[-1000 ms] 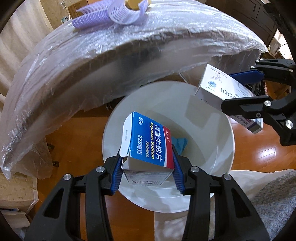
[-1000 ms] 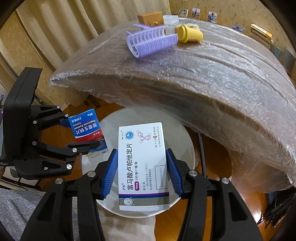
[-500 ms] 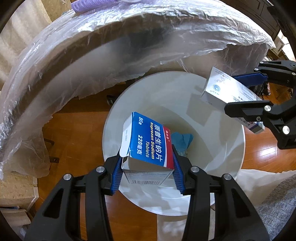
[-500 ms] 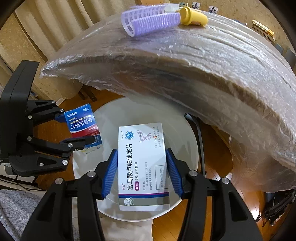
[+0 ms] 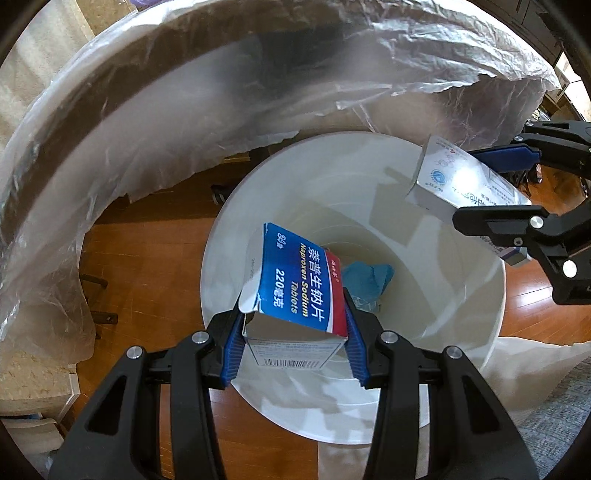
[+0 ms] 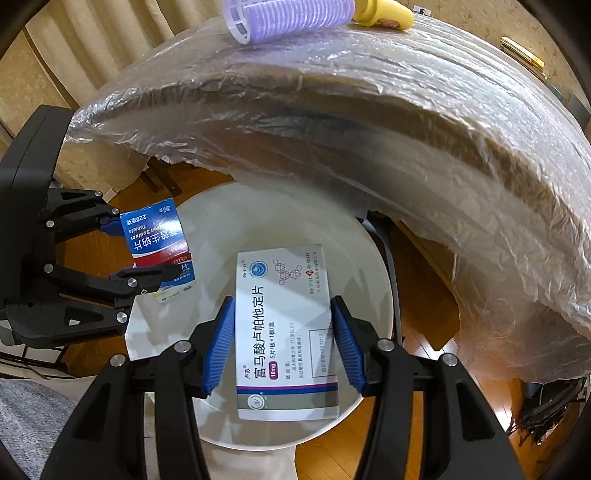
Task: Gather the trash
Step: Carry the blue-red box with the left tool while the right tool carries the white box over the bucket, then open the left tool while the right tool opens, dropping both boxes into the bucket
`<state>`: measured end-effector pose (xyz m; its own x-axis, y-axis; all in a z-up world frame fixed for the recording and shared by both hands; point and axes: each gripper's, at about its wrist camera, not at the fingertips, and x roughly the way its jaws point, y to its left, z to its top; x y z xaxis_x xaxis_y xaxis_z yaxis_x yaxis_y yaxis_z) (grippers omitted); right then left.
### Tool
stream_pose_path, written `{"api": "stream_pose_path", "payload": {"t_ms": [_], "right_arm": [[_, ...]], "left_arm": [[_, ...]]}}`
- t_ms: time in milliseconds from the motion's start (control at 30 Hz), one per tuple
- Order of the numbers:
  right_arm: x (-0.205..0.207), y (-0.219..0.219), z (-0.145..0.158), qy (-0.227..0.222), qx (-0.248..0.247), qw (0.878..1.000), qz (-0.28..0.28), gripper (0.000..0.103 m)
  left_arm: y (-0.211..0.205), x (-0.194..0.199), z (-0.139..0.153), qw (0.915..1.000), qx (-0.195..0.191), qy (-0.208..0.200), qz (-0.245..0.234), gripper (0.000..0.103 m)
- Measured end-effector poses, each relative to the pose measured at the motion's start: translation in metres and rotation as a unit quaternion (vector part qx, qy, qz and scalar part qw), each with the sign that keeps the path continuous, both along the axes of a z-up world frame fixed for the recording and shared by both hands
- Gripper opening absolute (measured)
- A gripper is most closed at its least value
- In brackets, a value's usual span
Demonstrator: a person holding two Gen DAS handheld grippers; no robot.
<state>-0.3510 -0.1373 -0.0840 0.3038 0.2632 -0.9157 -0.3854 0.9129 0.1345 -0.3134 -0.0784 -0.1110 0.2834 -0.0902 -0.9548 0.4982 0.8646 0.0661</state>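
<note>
My left gripper (image 5: pixel 293 343) is shut on a blue and red Naproxen tablet box (image 5: pixel 299 284), held over the open white trash bin (image 5: pixel 461 332). A crumpled blue scrap (image 5: pixel 367 275) lies at the bin's bottom. My right gripper (image 6: pixel 282 343) is shut on a white medicine box (image 6: pixel 286 328) with a purple stripe, also above the bin (image 6: pixel 369 258). In the left wrist view the right gripper (image 5: pixel 517 192) holds the white box (image 5: pixel 461 177) over the bin's right rim. In the right wrist view the left gripper (image 6: pixel 122 251) holds the blue box (image 6: pixel 155 232) over the left rim.
A table edge wrapped in clear plastic (image 5: pixel 184 110) overhangs the bin's far side. On the table (image 6: pixel 406 92) lie a purple hair roller (image 6: pixel 291 14) and a yellow bottle (image 6: pixel 384 14). Wooden floor (image 5: pixel 140 266) surrounds the bin; a grey rug (image 5: pixel 554 424) lies near.
Both grippers have moved lower and closer over the bin with their boxes; the bin looks larger and the tabletop has slid up out of the left wrist view.
</note>
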Motion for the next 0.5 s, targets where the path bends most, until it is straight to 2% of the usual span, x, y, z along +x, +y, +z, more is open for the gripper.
{"api": "stream_pose_path", "payload": {"t_ms": [500], "right_arm": [[-0.0034,0.0006,-0.005,0.005,-0.009,1.0,-0.005,0.051]], "left_arm": [[0.0053,0.0092,-0.0095,1.0,0.006,0.006,-0.001,0.047]]}}
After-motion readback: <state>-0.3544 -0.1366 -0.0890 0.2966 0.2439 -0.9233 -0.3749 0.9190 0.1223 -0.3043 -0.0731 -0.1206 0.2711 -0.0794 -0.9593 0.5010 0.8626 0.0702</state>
